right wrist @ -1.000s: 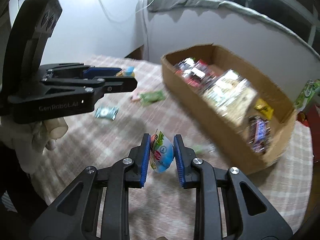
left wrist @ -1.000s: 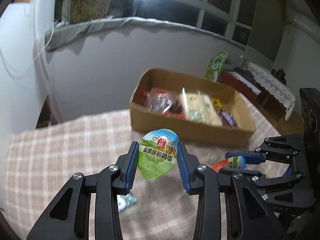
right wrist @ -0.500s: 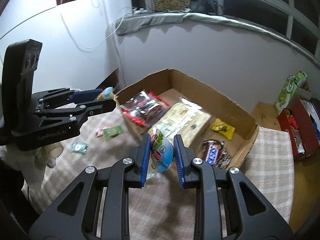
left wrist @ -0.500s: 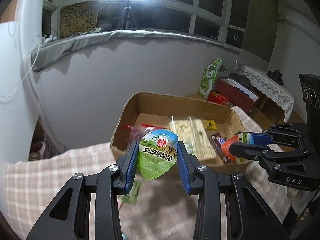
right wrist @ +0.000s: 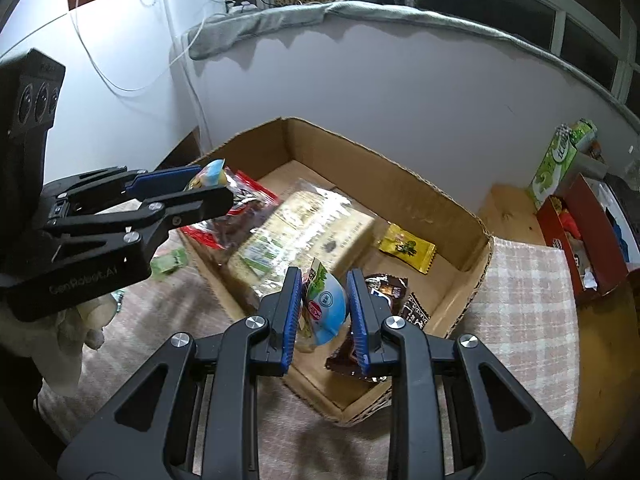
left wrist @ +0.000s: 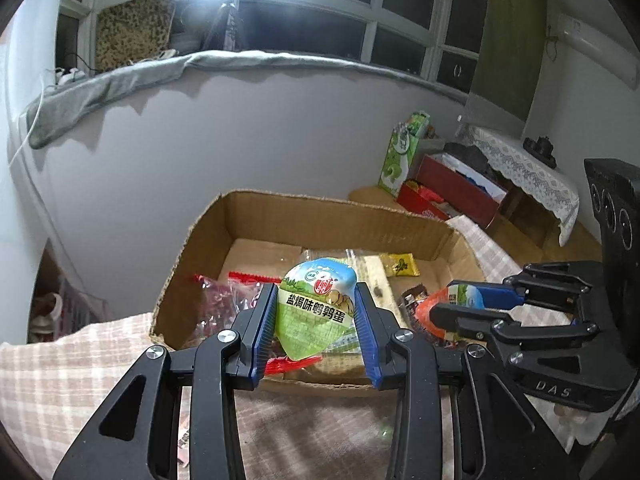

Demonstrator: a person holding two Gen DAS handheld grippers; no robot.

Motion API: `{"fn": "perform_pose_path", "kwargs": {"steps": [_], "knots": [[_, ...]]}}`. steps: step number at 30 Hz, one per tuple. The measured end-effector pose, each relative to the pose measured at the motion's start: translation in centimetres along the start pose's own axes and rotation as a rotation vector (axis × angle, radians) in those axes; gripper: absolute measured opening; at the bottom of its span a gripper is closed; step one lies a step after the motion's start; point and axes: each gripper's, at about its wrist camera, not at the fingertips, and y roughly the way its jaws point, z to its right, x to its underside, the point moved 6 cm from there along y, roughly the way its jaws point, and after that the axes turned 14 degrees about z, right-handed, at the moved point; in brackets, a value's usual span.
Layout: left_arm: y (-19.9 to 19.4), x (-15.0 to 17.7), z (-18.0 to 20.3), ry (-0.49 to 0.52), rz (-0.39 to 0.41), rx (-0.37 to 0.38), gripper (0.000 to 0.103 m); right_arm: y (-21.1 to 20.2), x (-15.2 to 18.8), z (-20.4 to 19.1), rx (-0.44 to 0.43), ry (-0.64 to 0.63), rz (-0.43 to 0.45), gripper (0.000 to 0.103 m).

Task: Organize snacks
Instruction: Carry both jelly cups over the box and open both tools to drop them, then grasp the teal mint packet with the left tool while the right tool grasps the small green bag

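A checked desk carries an open cardboard box in which packets are piled. Above it, a green egg pouch is clamped by the left tongs, and a blue-topped pouch by the right tongs.

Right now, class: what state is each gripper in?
Left gripper: shut on a green egg-snack pack.
Right gripper: shut on a blue-topped snack pack.

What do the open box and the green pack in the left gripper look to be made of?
Box: corrugated cardboard, matte brown, with ragged torn rims. Green pack: likely glossy printed plastic film over a moulded cup, judging by its sheen and rounded shape; the left gripper clamps it.
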Motion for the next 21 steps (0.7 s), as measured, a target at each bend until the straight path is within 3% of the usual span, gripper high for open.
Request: {"fn": "perform_pose_path", "kwargs": {"steps": [3,4,6,14,21], "knots": [[0.2,0.1,-0.2,0.001,-0.017,-0.018,0.042,0.4,0.2,0.4,0.005,0.013,-0.006,0.027],[0.2,0.1,-0.3,-0.002,-0.016,-0.026,0.045,0.4,0.2,0.4,0.009,0.014,-0.008,0.032],[0.0,-0.1,-0.5,-0.007,-0.013,-0.025,0.045,0.3,0.2,0.6,0.019,0.019,0.001,0.049],[-2.5,-1.5,-1.5,-0.019,0.023,-0.048,0.045,-1.6,-0.4,0.0,0.014,0.005,0.033,0.050],[-7.0,-1.8,-3.4,-0.061,0.065,-0.093,0.045,-3.6,-0.4,-2.0,-0.034,-0.004,0.052,0.050]]}}
